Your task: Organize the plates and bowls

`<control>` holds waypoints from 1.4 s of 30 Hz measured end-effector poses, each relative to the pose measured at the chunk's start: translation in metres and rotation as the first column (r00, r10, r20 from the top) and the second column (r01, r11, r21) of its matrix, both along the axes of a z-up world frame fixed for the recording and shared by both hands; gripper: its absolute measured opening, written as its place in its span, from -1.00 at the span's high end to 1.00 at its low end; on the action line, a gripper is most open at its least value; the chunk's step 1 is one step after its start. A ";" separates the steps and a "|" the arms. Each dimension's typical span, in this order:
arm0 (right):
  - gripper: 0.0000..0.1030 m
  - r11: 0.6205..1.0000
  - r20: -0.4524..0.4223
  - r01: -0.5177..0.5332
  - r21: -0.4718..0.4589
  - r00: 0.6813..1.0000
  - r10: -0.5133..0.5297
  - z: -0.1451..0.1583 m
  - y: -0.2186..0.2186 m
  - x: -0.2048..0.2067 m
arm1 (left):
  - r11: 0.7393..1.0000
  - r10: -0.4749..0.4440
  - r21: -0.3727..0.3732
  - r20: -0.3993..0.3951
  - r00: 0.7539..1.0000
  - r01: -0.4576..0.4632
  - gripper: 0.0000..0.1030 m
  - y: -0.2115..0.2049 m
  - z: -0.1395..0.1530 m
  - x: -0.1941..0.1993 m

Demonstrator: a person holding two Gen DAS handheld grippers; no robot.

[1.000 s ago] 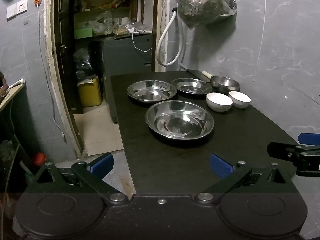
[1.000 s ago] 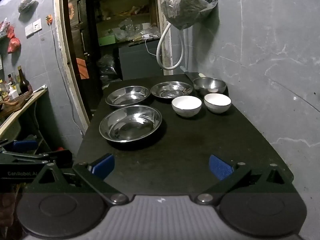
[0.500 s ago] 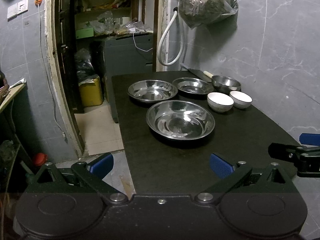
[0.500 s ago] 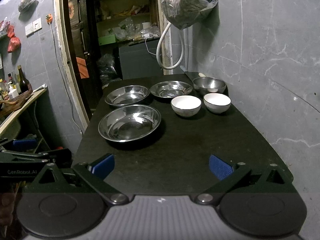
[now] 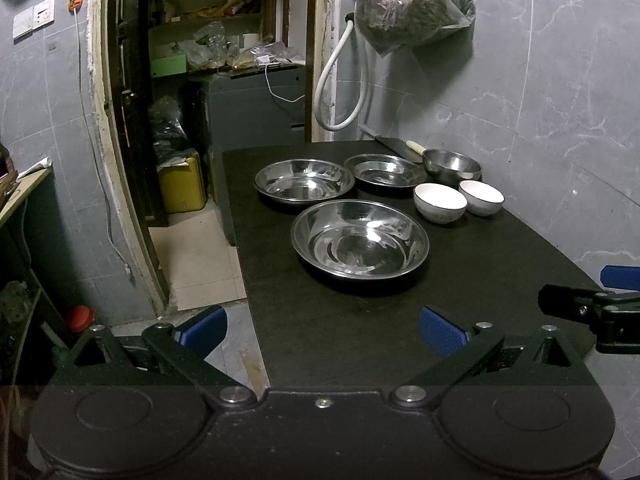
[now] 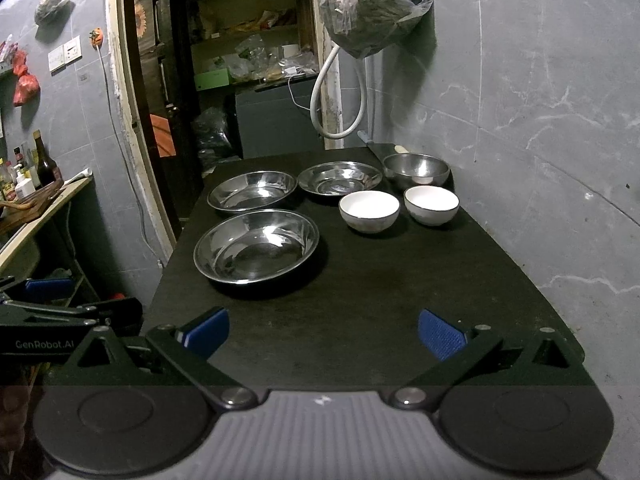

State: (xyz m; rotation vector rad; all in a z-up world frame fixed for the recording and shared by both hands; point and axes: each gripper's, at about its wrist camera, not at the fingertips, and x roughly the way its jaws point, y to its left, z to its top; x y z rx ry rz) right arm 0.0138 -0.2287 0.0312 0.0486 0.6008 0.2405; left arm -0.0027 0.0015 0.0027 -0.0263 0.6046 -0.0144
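On the black table (image 5: 480, 280) lie three steel plates: a large near one (image 5: 359, 239) (image 6: 256, 246), one behind it to the left (image 5: 304, 181) (image 6: 252, 191), and a smaller one at the back (image 5: 385, 170) (image 6: 339, 178). Two white bowls (image 5: 440, 202) (image 5: 481, 197) sit side by side to the right, shown in the right wrist view too (image 6: 369, 211) (image 6: 431, 205). A steel bowl (image 5: 451, 164) (image 6: 416, 170) stands behind them. My left gripper (image 5: 322, 326) is open over the table's near left edge. My right gripper (image 6: 324, 330) is open above the near edge, holding nothing.
A grey marble wall runs along the table's right side. A filled plastic bag (image 5: 408, 0) and a white hose (image 5: 340, 80) hang at the back. A knife with a pale handle (image 5: 400, 145) lies behind the steel bowl. To the left opens a doorway with a yellow canister (image 5: 182, 186).
Both views have shifted only very slightly. The dishes have not moved and both grippers have stayed open.
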 end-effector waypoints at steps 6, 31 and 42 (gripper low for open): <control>-1.00 1.000 0.001 -0.001 0.000 1.000 0.001 0.000 0.000 0.000 | 1.000 0.000 0.001 0.000 1.000 0.000 -0.99 0.000 0.000 0.000; -1.00 1.000 0.000 0.000 -0.003 1.000 0.000 0.000 0.001 0.000 | 1.000 0.001 0.003 -0.003 1.000 -0.001 -0.99 0.002 0.000 -0.001; -1.00 1.000 -0.008 0.003 -0.003 1.000 -0.003 -0.002 -0.001 0.002 | 1.000 0.001 0.005 -0.010 1.000 -0.001 -0.99 0.002 -0.001 -0.003</control>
